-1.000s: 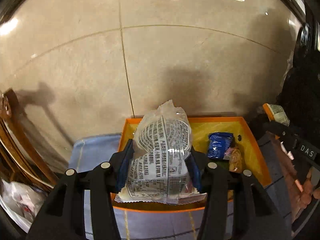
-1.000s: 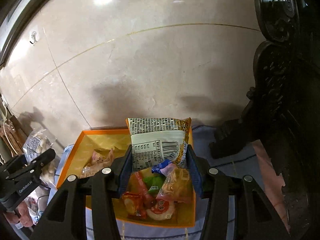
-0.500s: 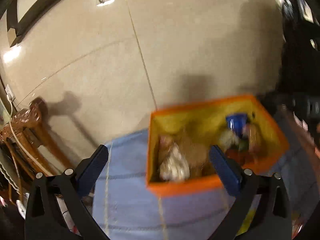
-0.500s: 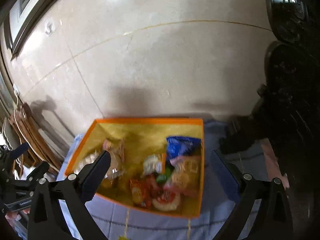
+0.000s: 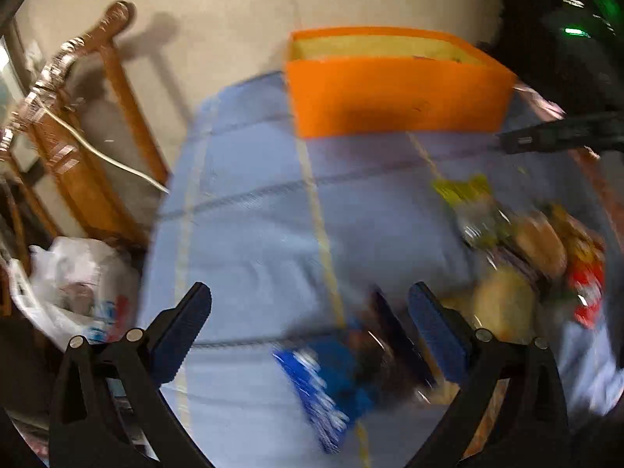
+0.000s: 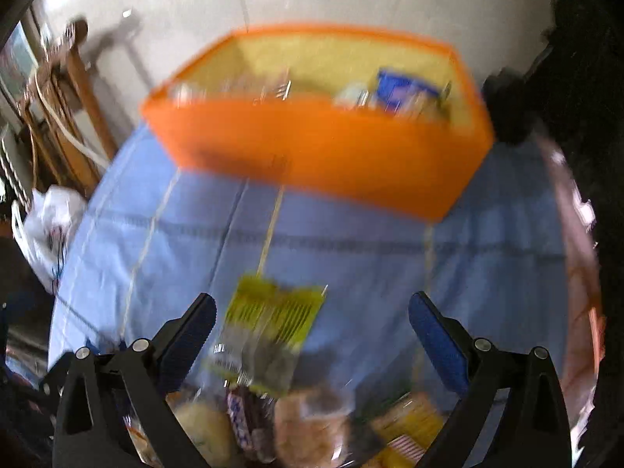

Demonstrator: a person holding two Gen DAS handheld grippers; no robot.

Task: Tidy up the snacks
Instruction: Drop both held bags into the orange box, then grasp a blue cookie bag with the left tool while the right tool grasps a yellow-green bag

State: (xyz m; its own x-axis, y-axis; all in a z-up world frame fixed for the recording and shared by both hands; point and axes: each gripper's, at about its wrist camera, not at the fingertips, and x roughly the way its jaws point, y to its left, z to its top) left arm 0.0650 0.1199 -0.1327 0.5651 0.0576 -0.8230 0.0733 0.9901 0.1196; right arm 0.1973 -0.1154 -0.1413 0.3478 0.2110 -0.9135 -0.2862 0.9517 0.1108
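Note:
An orange bin [image 5: 397, 97] [image 6: 319, 156] with a yellow lining stands at the far side of a blue cloth [image 5: 253, 214]; snack packets show inside it in the right wrist view. My left gripper [image 5: 310, 323] is open and empty above a blurred blue packet [image 5: 323, 382]. A loose heap of snacks [image 5: 538, 249] lies to its right. My right gripper [image 6: 312, 331] is open and empty over a yellow-green packet [image 6: 273, 316], with more wrapped snacks [image 6: 304, 429] just below it. Both views are motion-blurred.
A wooden chair frame [image 5: 78, 136] with a white cable stands left of the cloth. A white plastic bag [image 5: 74, 284] sits low at the left. Dark carved furniture [image 6: 577, 78] fills the right side. A pale tiled wall [image 5: 234, 7] rises behind the bin.
Both grippers let go of their packets over the bin and opened wide. Both then pulled back and down from the bin toward the loose snacks on the cloth.

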